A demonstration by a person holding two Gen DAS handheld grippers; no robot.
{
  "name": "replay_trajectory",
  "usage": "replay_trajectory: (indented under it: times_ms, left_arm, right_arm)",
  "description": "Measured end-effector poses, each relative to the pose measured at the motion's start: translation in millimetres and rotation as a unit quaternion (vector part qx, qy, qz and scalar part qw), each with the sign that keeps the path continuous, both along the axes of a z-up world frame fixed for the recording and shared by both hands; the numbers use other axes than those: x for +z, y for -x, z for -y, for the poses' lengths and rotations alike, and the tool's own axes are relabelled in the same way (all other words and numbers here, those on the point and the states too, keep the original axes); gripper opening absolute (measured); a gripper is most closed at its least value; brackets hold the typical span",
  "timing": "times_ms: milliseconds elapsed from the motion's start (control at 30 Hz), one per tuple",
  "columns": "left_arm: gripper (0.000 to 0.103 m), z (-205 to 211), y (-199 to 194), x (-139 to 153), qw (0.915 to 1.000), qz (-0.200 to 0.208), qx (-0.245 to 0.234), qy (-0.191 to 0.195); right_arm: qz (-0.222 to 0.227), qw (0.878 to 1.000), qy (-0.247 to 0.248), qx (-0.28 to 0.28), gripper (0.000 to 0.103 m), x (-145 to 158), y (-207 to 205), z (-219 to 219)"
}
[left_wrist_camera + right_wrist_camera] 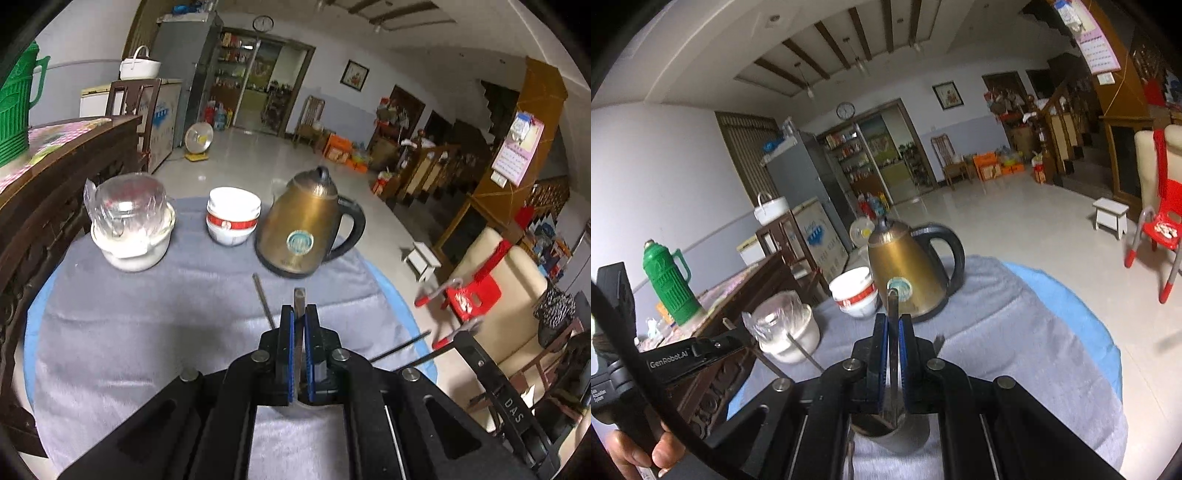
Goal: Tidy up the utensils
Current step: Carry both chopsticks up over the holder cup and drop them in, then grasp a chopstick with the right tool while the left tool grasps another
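My left gripper (299,310) is shut on a flat metal utensil handle (299,295) that sticks out past the blue pads, above the grey cloth (147,314). A thin dark rod (264,299) slants just left of the fingers. Two more dark rods (402,345) reach in from the right. My right gripper (894,317) is shut on another flat metal handle (893,301). Below its jaws a rounded metal part (890,432) shows; I cannot tell what it is. Thin rods (803,350) poke up on either side.
At the far side of the round clothed table stand a brass kettle (306,229) (908,266), stacked white bowls (232,214) (855,291) and a plastic-wrapped glass jar on a white bowl (129,218) (786,328). A dark wooden table (55,184) with a green thermos (670,288) is left. A red chair (469,295) is right.
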State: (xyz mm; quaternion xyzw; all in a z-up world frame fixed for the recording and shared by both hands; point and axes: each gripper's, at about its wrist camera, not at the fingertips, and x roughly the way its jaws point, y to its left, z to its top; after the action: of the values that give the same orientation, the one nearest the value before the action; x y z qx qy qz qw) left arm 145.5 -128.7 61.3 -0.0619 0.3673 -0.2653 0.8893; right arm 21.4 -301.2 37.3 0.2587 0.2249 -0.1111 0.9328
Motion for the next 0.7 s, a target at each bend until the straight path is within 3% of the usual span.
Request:
replay_trajectory:
  times_ms: [67,167,200,300,467,567,700]
  left_arm:
    - [0.015,-4,4,-3,0.9999,-0.006,-0.009,-0.010]
    - [0.045,-18,12,-6,0.9998,-0.001,-0.013,-0.018]
    - [0.048,-23,16,-6,0.9997,0.003,-0.012,-0.019]
    - [0.048,-43,27,-10,0.9994,0.013,-0.014,-0.030]
    - [0.052,-78,41,-34,0.9970,0.009,-0.001,-0.076]
    - [0.052,-98,44,-62,0.9934,-0.016,0.014,-0.113]
    - [0.052,-122,46,-101,0.9896,-0.067,0.029,-0.124]
  right_arm:
    - [-0.009,1.000,-0.023,0.009,0.009,-7,1,1]
    - [-0.018,0.998,-0.060,0.030,0.011,-15,2,2]
    - [-0.017,0.997,-0.062,0.031,0.011,-16,5,2]
    - [-0.005,0.997,-0.070,0.033,0.018,-18,17,2]
    - [0.010,0.996,-0.076,0.054,0.051,-19,42,-10]
    - [-0.013,0.995,-0.047,0.090,0.051,-27,49,-33]
    - [-0.071,0.985,-0.039,0.151,0.046,-57,45,-66]
